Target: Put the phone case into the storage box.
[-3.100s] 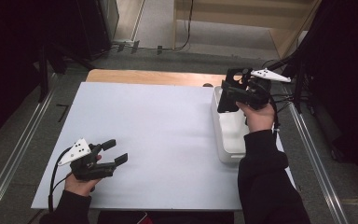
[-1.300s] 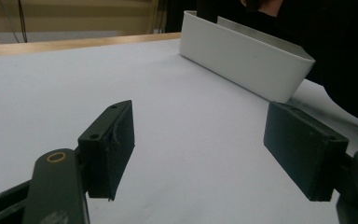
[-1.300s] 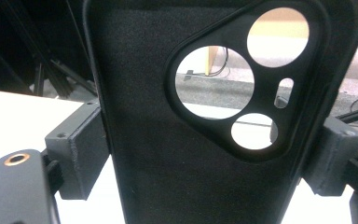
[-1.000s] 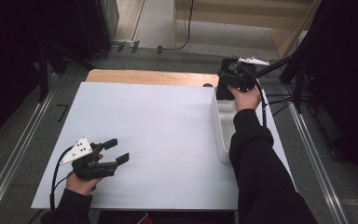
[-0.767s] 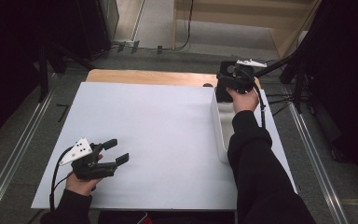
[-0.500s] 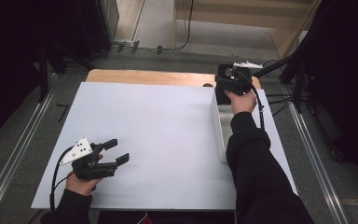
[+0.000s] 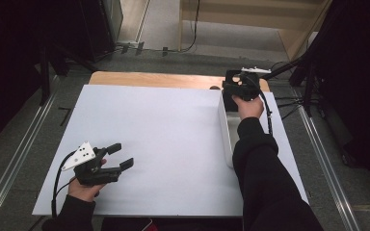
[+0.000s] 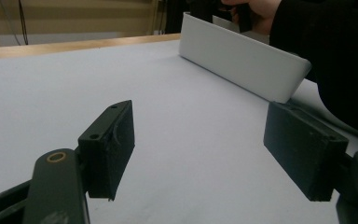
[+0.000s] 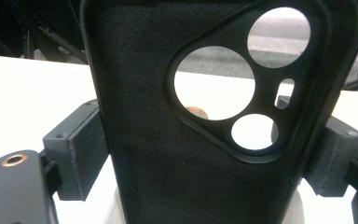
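R tool (image 7: 234, 89) grips phone case (image 9: 205, 116) over bin's (image 7: 225, 130) far end; L tool (image 7: 120, 156) wide, mid-table.

You work in a lab-style recording space: a white-covered surface (image 7: 164, 125), metal floor rails (image 7: 9, 183), dark curtains (image 7: 9, 57) and trailing cables (image 7: 192, 29).

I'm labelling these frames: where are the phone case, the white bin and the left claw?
phone case (image 9: 168, 154): right gripper view, its black inner face
white bin (image 8: 242, 60): left gripper view, its long side wall
left claw (image 7: 120, 155): high view, between its fingertips
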{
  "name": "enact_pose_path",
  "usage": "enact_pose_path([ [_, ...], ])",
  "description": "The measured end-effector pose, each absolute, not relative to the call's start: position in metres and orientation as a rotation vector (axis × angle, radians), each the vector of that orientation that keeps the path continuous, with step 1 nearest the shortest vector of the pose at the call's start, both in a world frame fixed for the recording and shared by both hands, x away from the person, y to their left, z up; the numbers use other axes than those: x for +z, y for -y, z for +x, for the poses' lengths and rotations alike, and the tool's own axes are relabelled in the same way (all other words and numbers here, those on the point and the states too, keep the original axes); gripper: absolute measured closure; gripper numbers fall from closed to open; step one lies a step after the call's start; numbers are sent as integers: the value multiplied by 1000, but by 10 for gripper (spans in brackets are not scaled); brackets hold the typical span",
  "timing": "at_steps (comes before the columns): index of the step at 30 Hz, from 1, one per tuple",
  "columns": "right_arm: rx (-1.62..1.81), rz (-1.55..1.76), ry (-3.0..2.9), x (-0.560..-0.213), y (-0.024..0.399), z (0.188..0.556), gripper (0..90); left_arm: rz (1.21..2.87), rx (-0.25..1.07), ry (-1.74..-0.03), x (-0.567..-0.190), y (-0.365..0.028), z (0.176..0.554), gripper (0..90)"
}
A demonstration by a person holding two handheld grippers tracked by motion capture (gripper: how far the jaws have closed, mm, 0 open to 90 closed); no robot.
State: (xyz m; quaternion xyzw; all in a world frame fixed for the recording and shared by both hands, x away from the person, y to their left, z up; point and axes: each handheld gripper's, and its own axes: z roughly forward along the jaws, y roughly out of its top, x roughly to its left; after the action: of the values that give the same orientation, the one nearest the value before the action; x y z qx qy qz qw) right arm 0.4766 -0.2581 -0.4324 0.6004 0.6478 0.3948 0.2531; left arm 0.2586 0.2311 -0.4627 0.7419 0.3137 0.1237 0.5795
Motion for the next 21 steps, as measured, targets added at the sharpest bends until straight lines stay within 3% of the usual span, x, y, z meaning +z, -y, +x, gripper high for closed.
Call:
enact_pose_path([
  [19, 1083, 1644, -1765, -438, 258, 479, 84, 1737, 291, -725, -462, -230, 258, 244],
  [21, 1089, 1627, -1762, -437, 258, 478, 16, 1734, 292, -725, -462, -230, 258, 244],
])
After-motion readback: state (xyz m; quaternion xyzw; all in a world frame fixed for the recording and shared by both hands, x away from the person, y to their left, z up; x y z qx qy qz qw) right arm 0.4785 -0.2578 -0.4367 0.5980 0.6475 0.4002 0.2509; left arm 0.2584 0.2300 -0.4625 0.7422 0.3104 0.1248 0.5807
